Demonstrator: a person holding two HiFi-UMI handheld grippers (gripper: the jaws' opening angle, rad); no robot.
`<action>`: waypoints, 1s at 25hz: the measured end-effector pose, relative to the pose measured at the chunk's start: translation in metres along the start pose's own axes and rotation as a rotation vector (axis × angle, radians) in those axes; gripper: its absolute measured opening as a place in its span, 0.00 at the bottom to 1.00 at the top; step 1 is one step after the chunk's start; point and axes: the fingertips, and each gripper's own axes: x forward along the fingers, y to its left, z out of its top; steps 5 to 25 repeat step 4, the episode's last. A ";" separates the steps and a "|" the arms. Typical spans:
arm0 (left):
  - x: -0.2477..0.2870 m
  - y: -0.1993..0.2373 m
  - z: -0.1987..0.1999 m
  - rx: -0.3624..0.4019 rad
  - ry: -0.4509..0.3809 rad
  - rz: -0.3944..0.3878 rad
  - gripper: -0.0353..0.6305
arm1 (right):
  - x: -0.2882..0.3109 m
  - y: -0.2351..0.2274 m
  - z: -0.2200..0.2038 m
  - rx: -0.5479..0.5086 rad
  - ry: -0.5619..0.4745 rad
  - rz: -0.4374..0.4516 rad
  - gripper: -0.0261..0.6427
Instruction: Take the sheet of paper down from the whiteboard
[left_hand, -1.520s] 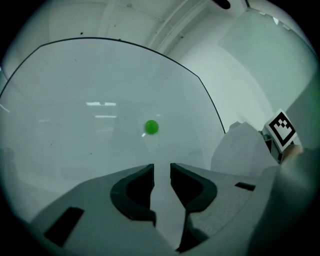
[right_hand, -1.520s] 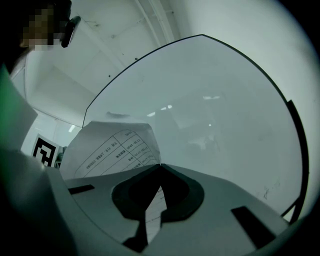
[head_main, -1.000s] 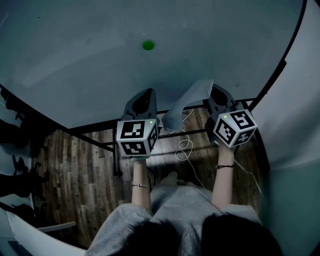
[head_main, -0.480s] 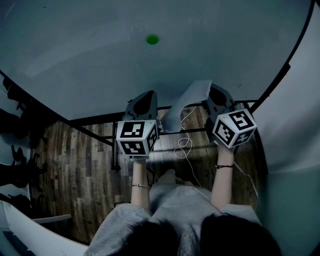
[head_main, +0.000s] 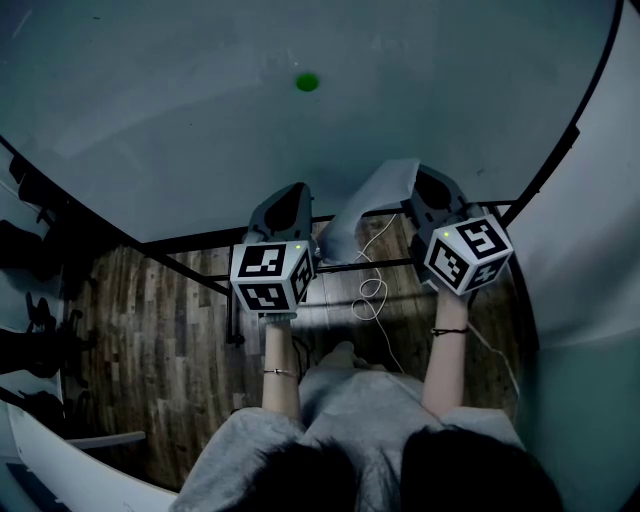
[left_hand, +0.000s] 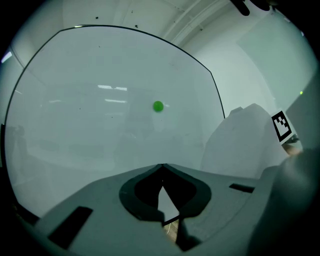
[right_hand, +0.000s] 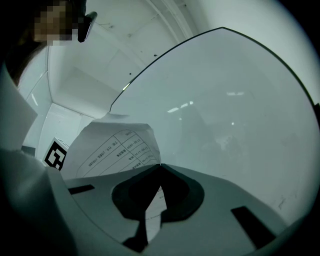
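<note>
Paper sheet (head_main: 365, 215), printed with a table, hung curled between the two grippers, in front of the lower part of the whiteboard (head_main: 180, 120). The right gripper (head_main: 427, 183) had its jaws pinched on the sheet's edge. The left gripper (head_main: 290, 195) was closed on nothing, just beside the sheet. A green magnet (head_main: 307, 82) sat on the board, well above both.

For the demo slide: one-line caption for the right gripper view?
Right gripper shut on the printed sheet of paper, held in front of the whiteboard.
</note>
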 end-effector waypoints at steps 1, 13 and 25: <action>-0.001 0.000 0.001 0.001 -0.001 0.000 0.06 | -0.001 0.000 0.001 -0.001 -0.001 0.000 0.04; -0.004 0.001 0.002 0.004 -0.004 0.001 0.06 | -0.002 0.003 0.004 -0.006 -0.006 -0.001 0.04; -0.004 0.001 0.002 0.004 -0.004 0.001 0.06 | -0.002 0.003 0.004 -0.006 -0.006 -0.001 0.04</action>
